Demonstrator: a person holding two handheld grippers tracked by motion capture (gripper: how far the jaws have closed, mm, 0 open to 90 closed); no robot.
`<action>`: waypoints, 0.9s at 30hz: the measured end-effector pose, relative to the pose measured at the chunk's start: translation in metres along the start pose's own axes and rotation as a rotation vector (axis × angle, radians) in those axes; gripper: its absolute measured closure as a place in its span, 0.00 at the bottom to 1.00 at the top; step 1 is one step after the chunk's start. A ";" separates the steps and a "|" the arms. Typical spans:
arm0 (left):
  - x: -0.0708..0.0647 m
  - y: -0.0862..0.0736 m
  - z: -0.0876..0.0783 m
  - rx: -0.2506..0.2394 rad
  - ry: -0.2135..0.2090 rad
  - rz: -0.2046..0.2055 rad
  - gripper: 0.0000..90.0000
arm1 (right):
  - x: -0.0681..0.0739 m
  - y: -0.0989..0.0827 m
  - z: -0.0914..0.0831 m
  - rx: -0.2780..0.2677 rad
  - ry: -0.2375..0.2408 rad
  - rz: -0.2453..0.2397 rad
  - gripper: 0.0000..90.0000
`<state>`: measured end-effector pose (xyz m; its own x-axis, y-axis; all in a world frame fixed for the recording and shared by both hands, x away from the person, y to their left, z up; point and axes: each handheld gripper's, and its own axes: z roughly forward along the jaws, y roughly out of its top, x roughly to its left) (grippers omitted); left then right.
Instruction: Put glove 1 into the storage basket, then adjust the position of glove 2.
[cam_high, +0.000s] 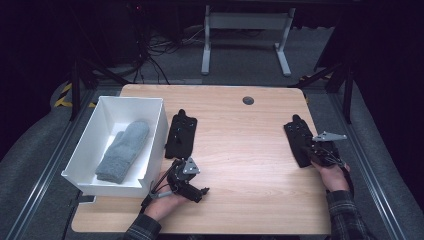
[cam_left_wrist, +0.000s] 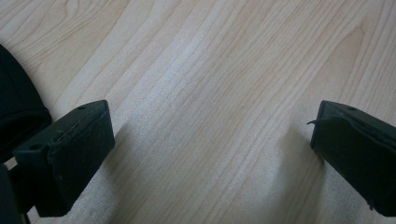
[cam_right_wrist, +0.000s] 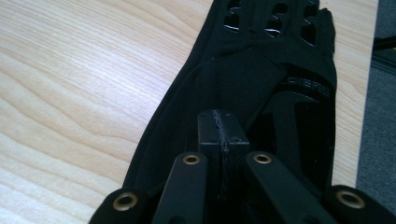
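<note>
Left gripper (cam_high: 200, 191) low over bare wooden table (cam_high: 240, 150), jaws spread wide, nothing between them (just woodgrain in its own view). Right gripper (cam_right_wrist: 223, 135) pinched closed, jaws pressed together on the near end of a black glove (cam_right_wrist: 261, 88) lying flat by the table's right edge. Second black glove (cam_high: 181, 134) flat just beside a white bin (cam_high: 156, 145). Grey mitten (cam_high: 123, 150) lying inside that bin.
</note>
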<state>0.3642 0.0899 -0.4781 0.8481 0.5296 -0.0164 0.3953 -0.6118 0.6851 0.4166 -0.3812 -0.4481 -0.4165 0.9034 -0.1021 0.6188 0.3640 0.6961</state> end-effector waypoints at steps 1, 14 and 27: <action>0.000 0.000 0.000 0.000 0.000 -0.001 0.00 | 0.001 0.000 0.000 -0.001 0.003 -0.003 1.00; 0.000 0.000 0.000 0.000 -0.001 -0.002 0.00 | 0.029 0.003 -0.003 0.013 0.101 -0.076 1.00; 0.000 0.000 0.000 0.001 0.000 -0.005 0.00 | 0.065 -0.004 -0.014 0.021 0.216 -0.141 1.00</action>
<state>0.3638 0.0899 -0.4782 0.8460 0.5328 -0.0200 0.4000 -0.6093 0.6846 0.3779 -0.3272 -0.4473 -0.6308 0.7748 -0.0415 0.5575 0.4898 0.6703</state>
